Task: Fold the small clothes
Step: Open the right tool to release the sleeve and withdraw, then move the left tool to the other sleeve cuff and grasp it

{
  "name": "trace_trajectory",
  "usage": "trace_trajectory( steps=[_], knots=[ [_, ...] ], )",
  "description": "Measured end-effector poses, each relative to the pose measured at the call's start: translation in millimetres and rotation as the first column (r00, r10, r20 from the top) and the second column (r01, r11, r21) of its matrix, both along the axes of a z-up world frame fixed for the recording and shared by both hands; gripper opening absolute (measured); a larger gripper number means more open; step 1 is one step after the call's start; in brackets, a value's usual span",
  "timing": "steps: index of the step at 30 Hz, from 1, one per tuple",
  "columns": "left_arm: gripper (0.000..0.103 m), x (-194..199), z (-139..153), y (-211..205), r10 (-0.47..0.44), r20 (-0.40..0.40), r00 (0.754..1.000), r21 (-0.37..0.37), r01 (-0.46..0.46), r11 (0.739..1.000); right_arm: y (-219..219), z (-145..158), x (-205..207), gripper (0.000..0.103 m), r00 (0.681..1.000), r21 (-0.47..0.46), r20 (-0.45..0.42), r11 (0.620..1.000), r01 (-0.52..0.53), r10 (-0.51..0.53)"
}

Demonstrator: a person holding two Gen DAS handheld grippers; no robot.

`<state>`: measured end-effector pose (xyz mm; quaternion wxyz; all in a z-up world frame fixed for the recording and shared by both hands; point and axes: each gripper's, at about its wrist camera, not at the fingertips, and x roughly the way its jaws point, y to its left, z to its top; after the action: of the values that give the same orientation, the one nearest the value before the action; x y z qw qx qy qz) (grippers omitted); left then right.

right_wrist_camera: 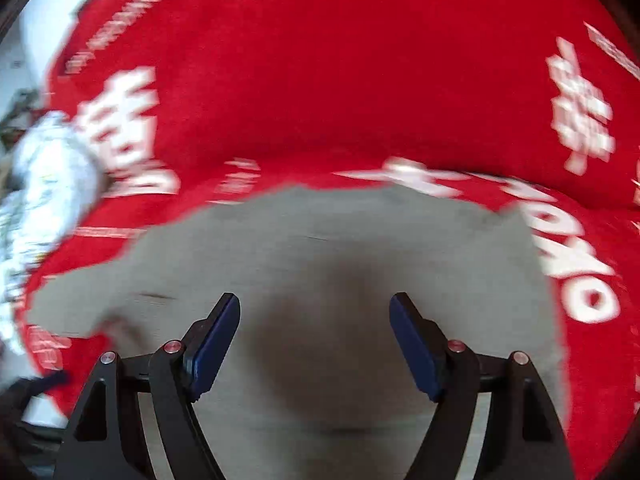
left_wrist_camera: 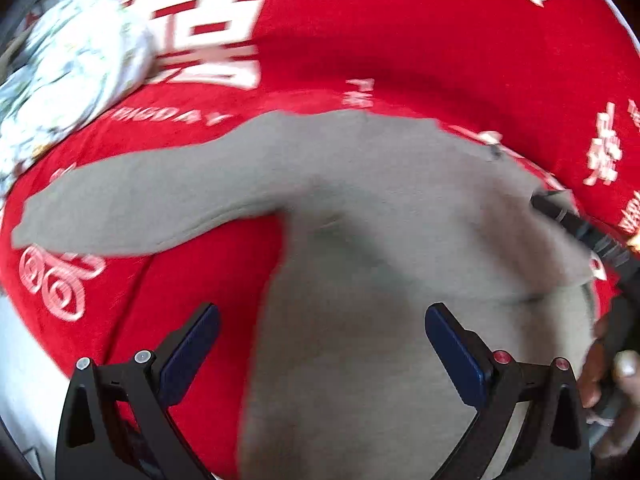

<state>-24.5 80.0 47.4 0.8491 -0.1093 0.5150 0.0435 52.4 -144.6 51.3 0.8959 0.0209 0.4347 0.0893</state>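
Note:
A small grey long-sleeved top (left_wrist_camera: 360,200) lies flat on a red cloth (left_wrist_camera: 440,40) printed with white characters. One sleeve stretches out to the left in the left wrist view. My left gripper (left_wrist_camera: 322,312) hovers open over the lower body of the top with nothing between its blue pads. My right gripper (right_wrist_camera: 316,300) is also open above the grey top (right_wrist_camera: 340,232), its pads clear of the fabric. In the left wrist view a black finger (left_wrist_camera: 576,224) of the right gripper reaches in over the top's right edge, with a person's hand (left_wrist_camera: 608,368) behind it.
A crumpled white patterned garment (left_wrist_camera: 72,80) lies on the red cloth at the far left, also seen as a blurred white bundle (right_wrist_camera: 44,184). The red cloth (right_wrist_camera: 360,80) ends at a pale surface at the left edge. Both views are motion-blurred.

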Motion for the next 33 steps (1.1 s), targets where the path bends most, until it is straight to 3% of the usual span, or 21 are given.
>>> trace_trajectory(
  steps=[5, 7, 8, 10, 11, 13, 14, 16, 20, 22, 25, 26, 33],
  knots=[
    [0.102, 46, 1, -61, -0.184, 0.030, 0.983, -0.064, 0.185, 0.981, -75, -36, 16, 0.080, 0.985, -0.046, -0.070, 0.987, 0.154, -0.157],
    [0.102, 61, -13, -78, -0.210, -0.012, 0.978, -0.016, 0.209, 0.978, -96, -46, 18, 0.080, 0.979, -0.055, -0.085, 0.982, 0.181, -0.186],
    [0.102, 68, -24, -84, -0.219, -0.045, 0.975, 0.032, 0.220, 0.975, -104, -46, 16, 0.080, 0.982, -0.055, -0.053, 0.983, 0.176, -0.179],
    [0.102, 73, -41, -82, -0.196, -0.090, 0.976, 0.102, 0.205, 0.973, -111, -47, 16, 0.080, 0.978, -0.139, -0.036, 0.970, 0.200, -0.207],
    [0.103, 71, -46, -76, -0.184, -0.080, 0.980, 0.107, 0.192, 0.975, -118, -49, 19, 0.087, 0.972, -0.154, -0.042, 0.963, 0.223, -0.231],
    [0.103, 66, -43, -65, -0.165, -0.045, 0.985, 0.106, 0.169, 0.980, -144, -54, 23, 0.089, 0.958, -0.018, -0.097, 0.963, 0.268, -0.269],
    [0.103, 66, -42, -62, -0.153, -0.053, 0.987, 0.108, 0.158, 0.981, -149, -50, 21, 0.089, 0.954, -0.013, -0.084, 0.958, 0.287, -0.287],
    [0.103, 63, -38, -58, -0.136, -0.042, 0.990, 0.088, 0.140, 0.986, -146, -39, 16, 0.089, 0.947, -0.088, -0.038, 0.945, 0.314, -0.318],
    [0.103, 60, -36, -70, -0.123, -0.007, 0.992, 0.060, 0.123, 0.991, -117, -17, -6, 0.089, 0.980, -0.044, 0.050, 0.980, 0.195, -0.193],
    [0.103, 62, -43, -78, -0.129, -0.030, 0.991, 0.093, 0.132, 0.987, -90, -18, -11, 0.089, 0.995, -0.051, 0.040, 0.995, 0.090, -0.088],
    [0.103, 56, -45, -81, -0.136, -0.010, 0.991, 0.146, 0.136, 0.980, -61, -38, -11, 0.089, 1.000, -0.113, -0.024, 0.993, 0.010, -0.012],
    [0.103, 53, -45, -78, -0.129, -0.013, 0.992, 0.142, 0.129, 0.981, -56, -48, -11, 0.090, 0.998, -0.146, -0.055, 0.989, 0.006, -0.014],
    [0.103, 28, -37, -39, -0.001, 0.007, 1.000, 0.105, 0.001, 0.994, -48, -51, -24, 0.094, 0.998, -0.127, -0.003, 0.990, 0.066, -0.067]
  ],
)
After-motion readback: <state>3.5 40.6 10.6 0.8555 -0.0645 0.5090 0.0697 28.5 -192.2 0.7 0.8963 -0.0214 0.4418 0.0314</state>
